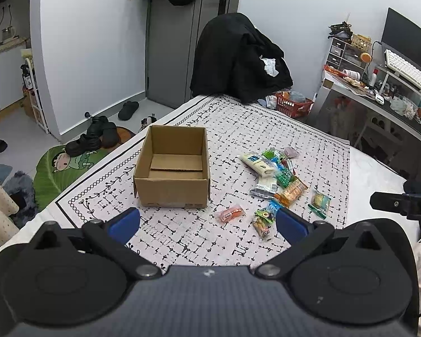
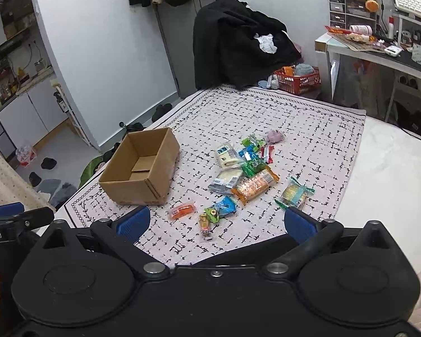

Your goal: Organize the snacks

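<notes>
Your left gripper [image 1: 207, 221]: jaws spread wide, holding nothing.
Your right gripper [image 2: 217, 221]: likewise agape, empty.
Box [image 1: 172, 165]: open-topped, near cloth's left edge.
Snacks [image 2: 249, 174]: scattered right of box, bare cloth [image 1: 266, 123] beyond.

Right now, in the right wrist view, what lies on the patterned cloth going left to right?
Cardboard box → small orange packet → big orange-wrapped snack → green-edged cracker pack.

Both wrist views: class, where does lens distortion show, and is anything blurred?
Left wrist view: walls and door frame bow, corners go dark; cardboard box sharp. Right wrist view: wall edge curves the same way; snack packets sharp.
</notes>
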`<state>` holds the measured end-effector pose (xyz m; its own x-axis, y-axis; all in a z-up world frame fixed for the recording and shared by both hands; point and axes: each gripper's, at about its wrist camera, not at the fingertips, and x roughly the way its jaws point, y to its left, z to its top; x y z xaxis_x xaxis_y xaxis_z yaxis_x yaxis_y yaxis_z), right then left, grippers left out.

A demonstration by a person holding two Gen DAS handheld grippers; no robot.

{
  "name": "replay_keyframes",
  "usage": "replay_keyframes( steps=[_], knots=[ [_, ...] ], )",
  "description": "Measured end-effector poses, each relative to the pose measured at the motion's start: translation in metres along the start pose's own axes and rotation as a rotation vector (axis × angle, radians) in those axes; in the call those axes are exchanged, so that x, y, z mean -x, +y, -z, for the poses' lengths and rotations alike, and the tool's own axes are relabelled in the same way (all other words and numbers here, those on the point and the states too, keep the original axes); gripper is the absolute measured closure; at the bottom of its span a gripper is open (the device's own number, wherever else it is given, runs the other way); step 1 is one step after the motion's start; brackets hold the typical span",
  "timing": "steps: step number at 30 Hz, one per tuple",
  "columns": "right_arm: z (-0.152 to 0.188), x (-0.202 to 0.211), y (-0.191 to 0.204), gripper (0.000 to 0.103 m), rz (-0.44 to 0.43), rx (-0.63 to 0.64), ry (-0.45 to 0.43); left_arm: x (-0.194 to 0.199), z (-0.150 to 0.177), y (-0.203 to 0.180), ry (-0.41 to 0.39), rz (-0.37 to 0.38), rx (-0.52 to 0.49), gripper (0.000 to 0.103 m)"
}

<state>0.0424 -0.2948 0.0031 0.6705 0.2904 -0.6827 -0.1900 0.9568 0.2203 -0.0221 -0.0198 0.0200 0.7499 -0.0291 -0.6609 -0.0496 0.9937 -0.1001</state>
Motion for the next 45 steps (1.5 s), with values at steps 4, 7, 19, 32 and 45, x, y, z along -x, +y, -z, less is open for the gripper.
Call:
replay_keyframes(
  steps=[4, 7, 19, 32, 45],
  knots=[
    [-0.001, -0.01, -0.008, 0.0, 0.002, -0.019, 0.014, -0.008, -0.003, -0.005, 0.005, -0.008, 0.0, 0.0],
    [-0.002, -0.016, -0.014, 0.0, 0.001, -0.028, 0.021, -0.015, -0.005, -0.007, 0.01, -0.016, 0.004, 0.0],
    [-0.008, -0.048, -0.047, 0.0, 0.004, -0.09, 0.04, -0.046, -0.015, -0.023, 0.029, -0.038, 0.001, 0.0],
    [-0.013, -0.087, -0.079, 0.0, 0.015, -0.127, 0.089, -0.083, -0.019, -0.039, 0.037, -0.034, 0.003, 0.001],
    [-0.02, -0.117, -0.112, 0.001, 0.006, -0.232, 0.097, -0.13, -0.016, -0.061, 0.094, 0.007, 0.031, 0.01]
  ],
)
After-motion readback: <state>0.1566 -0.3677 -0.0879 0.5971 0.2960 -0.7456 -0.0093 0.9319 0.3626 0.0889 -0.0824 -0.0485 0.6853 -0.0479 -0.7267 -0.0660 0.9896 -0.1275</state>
